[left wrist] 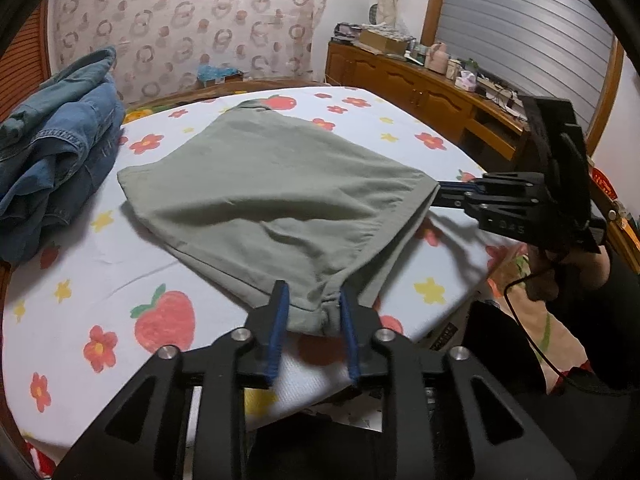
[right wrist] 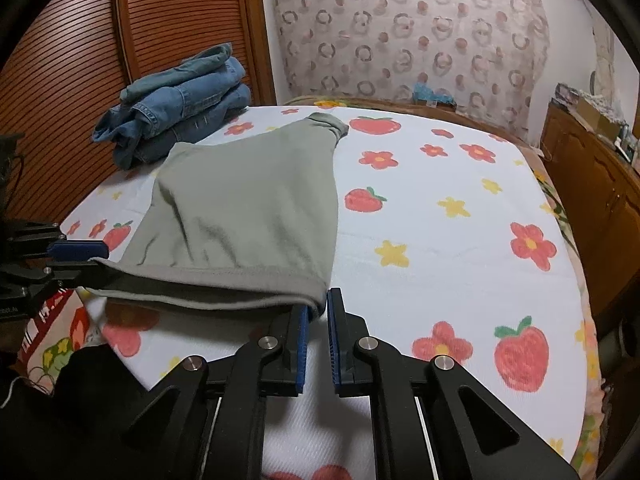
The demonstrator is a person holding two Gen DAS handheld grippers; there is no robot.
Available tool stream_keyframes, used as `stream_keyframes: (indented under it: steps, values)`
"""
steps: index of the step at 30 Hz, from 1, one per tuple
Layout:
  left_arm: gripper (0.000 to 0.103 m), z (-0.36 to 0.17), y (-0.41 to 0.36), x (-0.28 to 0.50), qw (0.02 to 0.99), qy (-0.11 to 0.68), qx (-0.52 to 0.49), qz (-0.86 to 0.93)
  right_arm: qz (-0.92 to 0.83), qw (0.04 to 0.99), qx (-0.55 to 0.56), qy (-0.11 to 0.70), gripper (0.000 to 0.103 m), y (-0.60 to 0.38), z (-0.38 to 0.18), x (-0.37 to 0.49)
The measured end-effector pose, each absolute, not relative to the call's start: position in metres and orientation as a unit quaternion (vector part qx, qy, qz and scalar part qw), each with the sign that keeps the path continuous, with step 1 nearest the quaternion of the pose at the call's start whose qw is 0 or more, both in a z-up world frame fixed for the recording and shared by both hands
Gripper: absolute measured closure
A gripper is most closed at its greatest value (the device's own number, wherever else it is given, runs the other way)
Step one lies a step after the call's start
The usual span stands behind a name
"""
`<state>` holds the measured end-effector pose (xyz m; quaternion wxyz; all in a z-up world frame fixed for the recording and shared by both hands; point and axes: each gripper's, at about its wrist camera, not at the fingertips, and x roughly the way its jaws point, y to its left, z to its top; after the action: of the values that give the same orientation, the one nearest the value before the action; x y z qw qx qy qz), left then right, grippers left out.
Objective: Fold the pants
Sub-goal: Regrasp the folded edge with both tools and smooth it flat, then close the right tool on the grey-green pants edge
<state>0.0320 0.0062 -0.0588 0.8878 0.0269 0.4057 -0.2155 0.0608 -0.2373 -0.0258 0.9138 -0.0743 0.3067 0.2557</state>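
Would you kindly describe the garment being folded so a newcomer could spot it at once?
Start at the bed sheet printed with strawberries and flowers. Near its front edge lie the grey-green pants, spread flat. Unlike the blue denim pile stacked behind them, they are plain, pale and single.

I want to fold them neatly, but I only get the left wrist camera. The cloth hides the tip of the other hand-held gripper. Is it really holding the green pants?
Observer: Yes. In the right wrist view, the right hand-held gripper has its blue pads closed on the near hem corner of the sage-green cotton pants.
Operator: What's on the bed past that gripper? It blocks my view there.
Observer: A big red strawberry print lies right of it, on the white flower-patterned bedsheet.
Operator: Are the pants lying on that strawberry?
Observer: No. The pants stop at the gripper, and the strawberry is uncovered.
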Motion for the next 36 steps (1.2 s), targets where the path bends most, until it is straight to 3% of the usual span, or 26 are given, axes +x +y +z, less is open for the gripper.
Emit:
stream_keyframes:
  steps: [2,4,10,17,36]
  values:
    - [0.067,-0.057,0.009,0.031,0.89,0.403,0.025,-0.214,0.259,0.913,-0.071,0.306,0.095,-0.239,-0.023,0.058]
    - [0.053,-0.054,0.012,0.029,0.893,0.396,0.021,-0.211,0.262,0.913,-0.072,0.304,0.093,-0.242,-0.02,0.052]
    - [0.053,-0.045,0.02,0.028,0.904,0.378,0.018,-0.197,0.271,0.916,-0.065,0.289,0.091,-0.25,-0.009,0.037]
    - [0.053,-0.057,0.021,0.039,0.903,0.391,0.018,-0.175,0.268,0.922,-0.06,0.272,0.076,-0.245,-0.002,0.043]
    - [0.053,-0.081,0.024,0.046,0.898,0.413,0.016,-0.151,0.256,0.907,-0.068,0.327,0.071,-0.23,-0.03,0.075]
